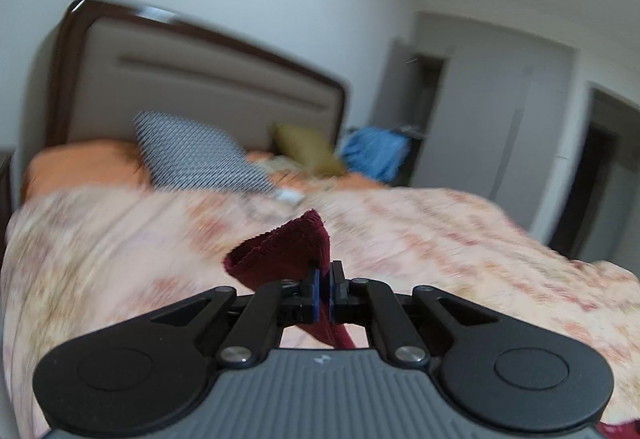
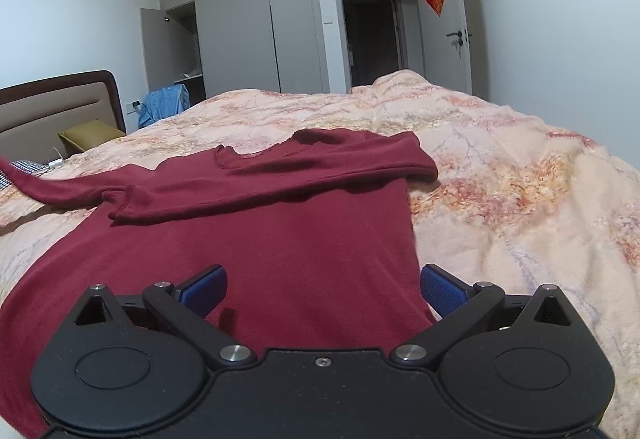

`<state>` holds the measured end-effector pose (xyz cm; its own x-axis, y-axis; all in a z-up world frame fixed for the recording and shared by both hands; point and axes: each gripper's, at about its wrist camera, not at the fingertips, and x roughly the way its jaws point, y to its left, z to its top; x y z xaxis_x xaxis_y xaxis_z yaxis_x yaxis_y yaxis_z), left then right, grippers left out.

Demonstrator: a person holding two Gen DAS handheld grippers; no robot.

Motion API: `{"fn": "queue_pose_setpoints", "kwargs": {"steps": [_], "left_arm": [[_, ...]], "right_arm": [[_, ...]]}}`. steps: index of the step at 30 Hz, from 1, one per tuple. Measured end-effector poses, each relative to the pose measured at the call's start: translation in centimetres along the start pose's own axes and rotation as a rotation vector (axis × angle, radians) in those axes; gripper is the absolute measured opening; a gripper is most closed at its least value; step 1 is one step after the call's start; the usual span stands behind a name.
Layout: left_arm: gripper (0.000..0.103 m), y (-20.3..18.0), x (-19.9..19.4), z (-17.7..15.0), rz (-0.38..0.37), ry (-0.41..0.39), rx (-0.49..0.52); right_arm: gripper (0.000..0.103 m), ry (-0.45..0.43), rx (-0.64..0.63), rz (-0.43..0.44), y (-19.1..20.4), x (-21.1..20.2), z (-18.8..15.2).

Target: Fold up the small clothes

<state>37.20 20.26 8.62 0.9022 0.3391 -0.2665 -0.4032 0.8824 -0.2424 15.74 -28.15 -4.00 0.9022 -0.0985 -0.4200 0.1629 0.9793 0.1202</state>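
A dark red long-sleeved shirt lies flat on the bed's floral quilt. One sleeve is folded across its chest; the other sleeve stretches off to the left, lifted. My left gripper is shut on the cuff of that sleeve and holds it above the quilt. My right gripper is open and empty, hovering over the shirt's lower right part, blue pads wide apart.
A padded headboard, a patterned pillow and an olive cushion are at the bed's head. Blue clothing hangs by the grey wardrobe. An open doorway is beyond the bed.
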Motion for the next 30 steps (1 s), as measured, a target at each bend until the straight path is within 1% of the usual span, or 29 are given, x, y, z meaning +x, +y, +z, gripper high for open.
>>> {"fn": "queue_pose_setpoints", "kwargs": {"steps": [4, 6, 8, 10, 12, 14, 18, 22, 24, 27, 30], "left_arm": [[0.004, -5.2, -3.2, 1.2, -0.126, -0.057, 0.111], [0.004, -8.5, -4.6, 1.3, -0.188, -0.073, 0.207], [0.004, -11.9, -6.1, 0.8, -0.25, -0.09, 0.32], [0.004, -15.1, -7.6, 0.0, -0.323, -0.105, 0.415], [0.004, -18.1, -9.1, -0.8, -0.398, -0.112, 0.48], [0.004, -21.1, -10.4, -2.1, -0.466, -0.1, 0.526], [0.004, -26.0, -12.4, -5.6, -0.583, -0.033, 0.588], [0.004, -28.9, -13.1, -10.8, -0.677, 0.053, 0.643], [0.004, -29.7, -13.1, -13.6, -0.714, 0.099, 0.671], [0.004, -29.8, -12.4, -17.4, -0.761, 0.182, 0.698], [0.005, -29.9, -12.1, -20.3, -0.793, 0.259, 0.711]], "right_arm": [[0.103, -0.013, -0.027, 0.013, -0.4, -0.8, -0.4], [0.103, -0.016, -0.02, 0.035, -1.0, -1.2, -0.7], [0.103, -0.016, 0.011, 0.069, -1.8, -1.6, -0.9], [0.103, -0.011, 0.039, 0.083, -2.5, -2.0, -1.2], [0.103, -0.01, 0.055, 0.074, -3.2, -2.5, -1.5], [0.103, -0.004, 0.068, 0.063, -3.9, -2.8, -1.9], [0.103, 0.008, 0.091, 0.067, -5.3, -3.4, -2.5], [0.103, 0.013, 0.093, 0.06, -6.4, -3.9, -3.1], [0.103, 0.014, 0.088, 0.066, -6.8, -4.1, -3.2], [0.103, 0.017, 0.068, 0.074, -7.0, -4.3, -3.2], [0.103, 0.025, 0.054, 0.081, -7.2, -4.3, -3.1]]}}
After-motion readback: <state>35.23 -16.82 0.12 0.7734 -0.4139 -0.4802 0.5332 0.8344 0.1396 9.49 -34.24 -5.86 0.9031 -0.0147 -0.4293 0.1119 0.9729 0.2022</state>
